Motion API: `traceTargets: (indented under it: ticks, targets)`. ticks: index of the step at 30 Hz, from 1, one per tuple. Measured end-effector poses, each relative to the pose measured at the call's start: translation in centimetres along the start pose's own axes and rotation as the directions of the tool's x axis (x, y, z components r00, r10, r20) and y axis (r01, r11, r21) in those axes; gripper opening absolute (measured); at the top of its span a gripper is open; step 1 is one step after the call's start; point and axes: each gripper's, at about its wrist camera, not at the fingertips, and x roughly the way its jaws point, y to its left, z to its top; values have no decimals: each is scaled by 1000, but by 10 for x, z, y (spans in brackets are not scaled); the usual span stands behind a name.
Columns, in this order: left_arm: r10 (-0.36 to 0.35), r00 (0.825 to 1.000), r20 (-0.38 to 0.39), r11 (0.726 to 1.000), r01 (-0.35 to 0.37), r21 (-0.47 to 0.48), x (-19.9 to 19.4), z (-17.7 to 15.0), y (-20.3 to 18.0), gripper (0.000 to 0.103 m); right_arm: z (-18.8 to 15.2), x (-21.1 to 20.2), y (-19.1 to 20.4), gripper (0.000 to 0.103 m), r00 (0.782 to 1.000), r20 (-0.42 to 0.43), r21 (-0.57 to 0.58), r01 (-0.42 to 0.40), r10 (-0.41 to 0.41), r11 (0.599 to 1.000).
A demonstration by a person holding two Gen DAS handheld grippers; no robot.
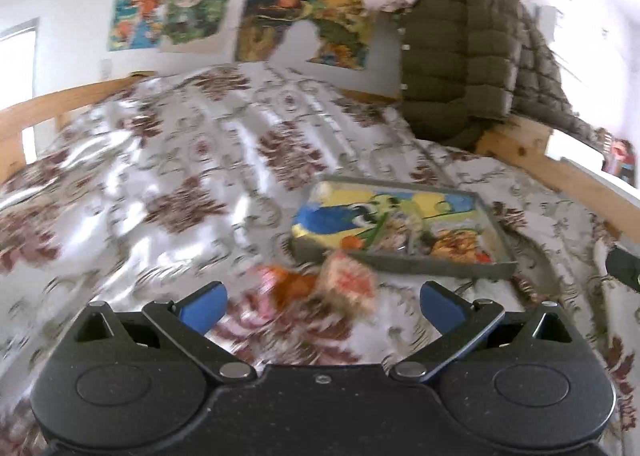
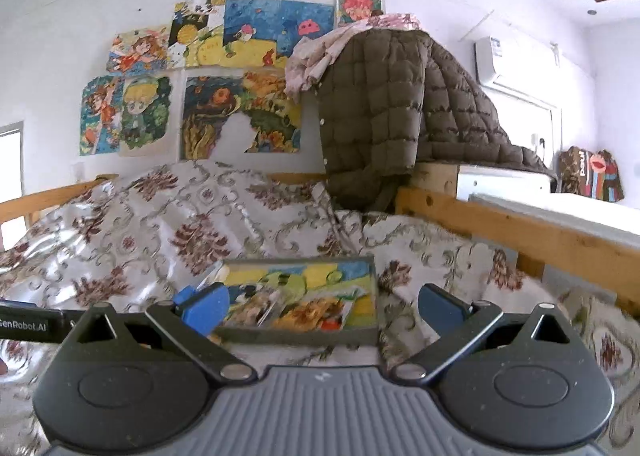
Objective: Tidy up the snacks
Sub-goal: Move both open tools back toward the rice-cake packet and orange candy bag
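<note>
While snack packets (image 1: 320,288) lie beside the tray (image 1: 404,264), left hand-held gripper (image 1: 322,306) wide, right hand-held gripper (image 2: 322,306) wide, both empty

Floral bedspread (image 2: 168,232) over a wooden-framed bed (image 2: 520,228), brown quilted jacket (image 2: 384,107) draped at its corner, cartoon posters (image 2: 240,79) on white wall, air conditioner (image 2: 496,59)

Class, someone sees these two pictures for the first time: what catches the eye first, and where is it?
The bright cartoon paintings covering the white wall behind the bed stand out first. Next, the shallow grey tray holding colourful snack packets on the floral bedspread. A brown quilted jacket hangs over the wooden frame to the right.
</note>
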Motion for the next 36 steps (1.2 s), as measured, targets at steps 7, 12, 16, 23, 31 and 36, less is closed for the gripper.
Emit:
traceTargets:
  ticks: [7,12,16,23,31,36]
  targets:
    - [19,999,-29,995,-16,103,-15,-29,3,102,-33,-5,4,103,988,-155,30,-16,21,999]
    - [41,997,-67,996,-36,86,-12,-41,11,102,-45,3,15,103,972,-219,40,-80,87,996]
    - [70,991,-118,997,-65,40,-6,-48,17,102,-54,10,28,103,957,-265,20,-115,116,993]
    - [97,988,-117,993,-89,74,-5,-48,18,102,-59,17,38,103,946,-290,8,-151,147,989]
    - [134,981,-141,990,-126,66,4,-49,19,102,-63,24,40,103,946,-267,19,-185,183,983]
    - [139,977,-164,989,-129,73,9,-56,14,102,-64,27,38,103,946,-269,27,-184,184,983]
